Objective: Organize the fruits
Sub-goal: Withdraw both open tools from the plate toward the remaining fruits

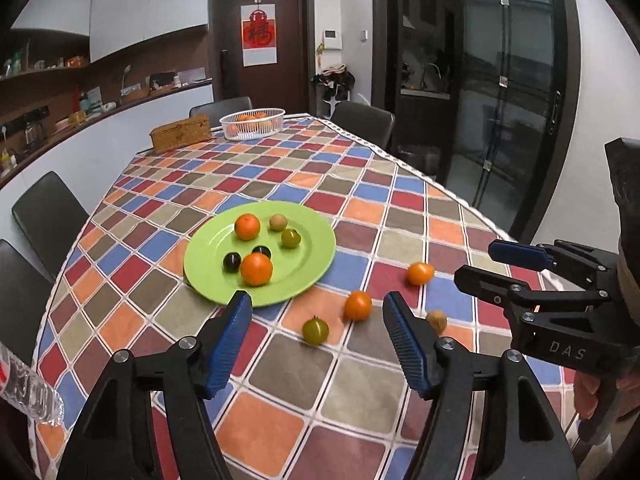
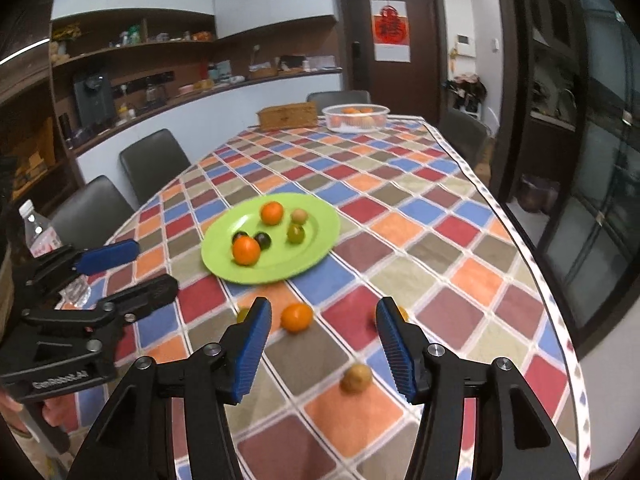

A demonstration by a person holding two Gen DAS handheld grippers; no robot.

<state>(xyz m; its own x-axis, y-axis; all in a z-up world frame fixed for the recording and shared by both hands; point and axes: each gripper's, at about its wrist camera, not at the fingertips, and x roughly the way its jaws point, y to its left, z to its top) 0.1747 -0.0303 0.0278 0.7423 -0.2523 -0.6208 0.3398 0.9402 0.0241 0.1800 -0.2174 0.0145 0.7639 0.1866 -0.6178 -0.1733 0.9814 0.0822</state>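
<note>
Four loose fruits lie on the checked tablecloth [image 1: 280,432] just near of the green plate [image 1: 320,252]: an orange [image 1: 358,305], a second orange [image 1: 420,273] farther right, a green tomato-like fruit [image 1: 315,331] and a small brown fruit [image 1: 437,321]. All look light, round and smooth, so they will likely roll at a nudge; the oranges seem firm, the green one probably bruises easily (its stalk end points up). A grip across the widest middle, pads on opposite sides, looks safest. Six fruits already sit on the plate, two of them dark plums.

The left gripper [image 1: 316,338] hovers with jaws apart, nothing between the pads; the right gripper [image 2: 322,340] is likewise spread and empty, above the brown fruit.

Readable writing: "DAS" on the right gripper's body, and a red character poster [image 1: 258,34] on the far door. A white basket [image 1: 252,122] of fruit stands at the far end.
</note>
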